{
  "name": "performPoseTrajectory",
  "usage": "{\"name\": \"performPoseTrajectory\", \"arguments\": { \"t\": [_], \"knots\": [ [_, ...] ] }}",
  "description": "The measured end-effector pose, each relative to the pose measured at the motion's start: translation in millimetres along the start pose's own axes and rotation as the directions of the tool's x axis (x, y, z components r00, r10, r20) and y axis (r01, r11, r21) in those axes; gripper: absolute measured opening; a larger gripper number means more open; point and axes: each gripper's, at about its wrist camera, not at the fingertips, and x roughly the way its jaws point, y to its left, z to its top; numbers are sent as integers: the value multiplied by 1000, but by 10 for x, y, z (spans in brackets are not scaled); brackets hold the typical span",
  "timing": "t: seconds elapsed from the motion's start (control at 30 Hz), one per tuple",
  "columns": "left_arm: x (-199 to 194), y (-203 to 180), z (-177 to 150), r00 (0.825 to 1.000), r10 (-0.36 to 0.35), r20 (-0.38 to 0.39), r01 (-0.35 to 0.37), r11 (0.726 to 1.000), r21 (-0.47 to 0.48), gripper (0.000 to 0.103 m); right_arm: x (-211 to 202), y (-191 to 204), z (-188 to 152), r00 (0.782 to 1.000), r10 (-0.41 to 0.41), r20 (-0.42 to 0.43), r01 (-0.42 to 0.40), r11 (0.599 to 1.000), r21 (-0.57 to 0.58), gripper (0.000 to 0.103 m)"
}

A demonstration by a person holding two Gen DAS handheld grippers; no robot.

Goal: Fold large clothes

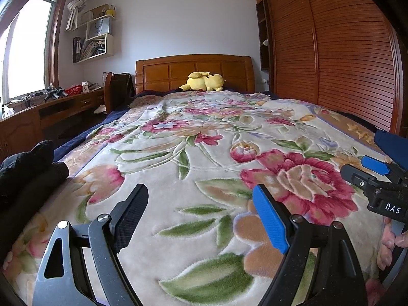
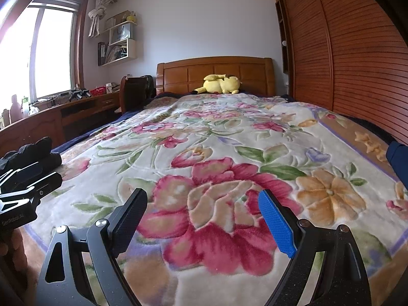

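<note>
Task looks barely started, as far as I can judge. Both tongs hover side by side over the foot of the bed, nothing in either.

- Left tongs [image 1: 201,214]: spread wide, empty, above the floral blanket [image 1: 204,140].
- Right tongs [image 2: 204,216]: spread wide, empty, over the big red flower.
- Clothes: black garment [image 1: 28,168] bunched at the left edge of the bed, just beside the left tongs. It looks rolled or crumpled rather than laid flat; can't tell what kind of garment. A dark blue piece [image 1: 390,140] sits at the right edge, mostly cut off by the frame, so can't say if it's clothing.
- Yellow plush [image 1: 204,81] at the headboard, well apart from everything.

Done: nothing folded that I can see. Left: pick a garment, spread it on the blanket, then all folds.
</note>
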Motion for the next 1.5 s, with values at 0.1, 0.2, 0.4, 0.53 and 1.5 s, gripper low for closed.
{"name": "performPoseTrajectory", "arguments": {
  "t": [0.1,0.2,0.4,0.53,1.5],
  "knots": [
    [1,-7,-11,1000,-5,3,5,1000,0,85,0,1,0,1000,0,0,0,1000,-1,90],
    [2,-8,-12,1000,-4,3,4,1000,-3,85,21,5,1,1000,-1,2,1,1000,-2,90],
    [6,1,-18,1000,-6,6,6,1000,-18,85,51,-14,-5,1000,2,4,-2,1000,1,90],
    [7,5,-19,1000,-5,10,6,1000,-19,85,66,-23,-8,1000,4,6,-4,1000,3,90],
    [-25,42,-30,1000,-4,27,4,1000,-21,85,94,-41,-11,1000,6,12,-6,1000,-1,90]
  ]
}}
